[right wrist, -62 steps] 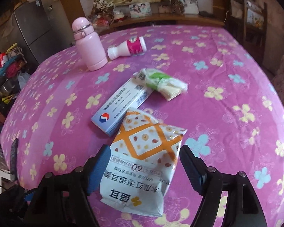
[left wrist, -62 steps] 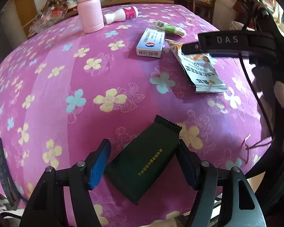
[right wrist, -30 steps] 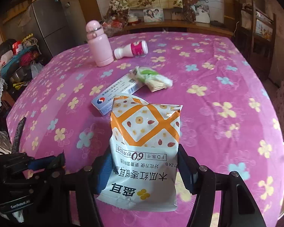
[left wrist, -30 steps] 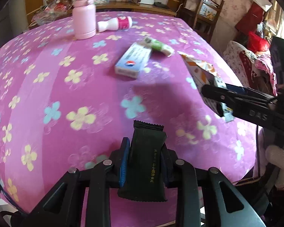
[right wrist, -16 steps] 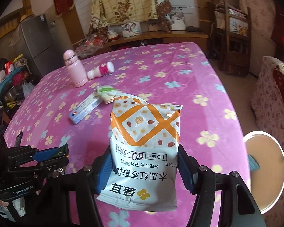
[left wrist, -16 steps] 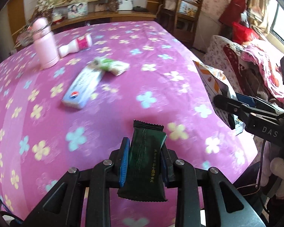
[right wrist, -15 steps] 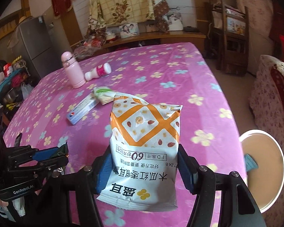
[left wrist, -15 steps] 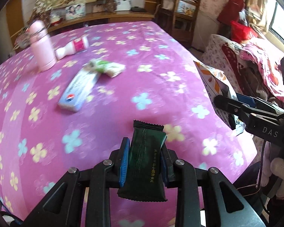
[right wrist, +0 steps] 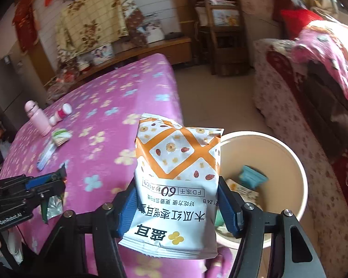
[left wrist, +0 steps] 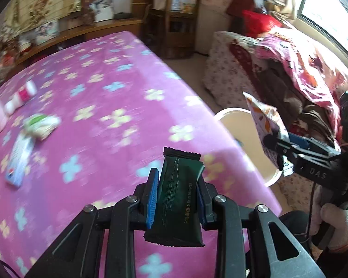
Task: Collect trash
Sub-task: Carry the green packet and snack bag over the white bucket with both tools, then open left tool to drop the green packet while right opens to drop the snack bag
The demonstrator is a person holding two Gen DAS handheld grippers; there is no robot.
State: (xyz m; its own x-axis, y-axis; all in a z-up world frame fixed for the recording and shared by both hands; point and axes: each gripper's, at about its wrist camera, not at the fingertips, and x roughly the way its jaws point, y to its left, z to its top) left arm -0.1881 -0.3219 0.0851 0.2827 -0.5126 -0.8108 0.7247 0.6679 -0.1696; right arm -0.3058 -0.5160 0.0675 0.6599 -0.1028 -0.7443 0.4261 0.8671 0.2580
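My left gripper [left wrist: 177,183] is shut on a dark green wrapper [left wrist: 177,199] and holds it above the table's right part. My right gripper [right wrist: 177,192] is shut on a white and orange snack bag [right wrist: 176,180], held at the table's edge next to a cream trash bin [right wrist: 297,162] on the floor. The bin holds some trash. The bin [left wrist: 234,120] and the snack bag [left wrist: 266,120] also show in the left wrist view. On the table lie a blue and white box [left wrist: 18,159] and a green and white wrapper [left wrist: 41,122].
The table has a pink flowered cloth [left wrist: 99,106]. A pink flask [right wrist: 36,115] and a small white and pink bottle [right wrist: 61,113] stand at its far side. A sofa with blankets [right wrist: 313,74] is right of the bin. A wooden shelf [right wrist: 222,34] stands behind.
Both grippers swung right with their wrappers, away from the table's middle. The bin has come closer into view beside the snack bag.
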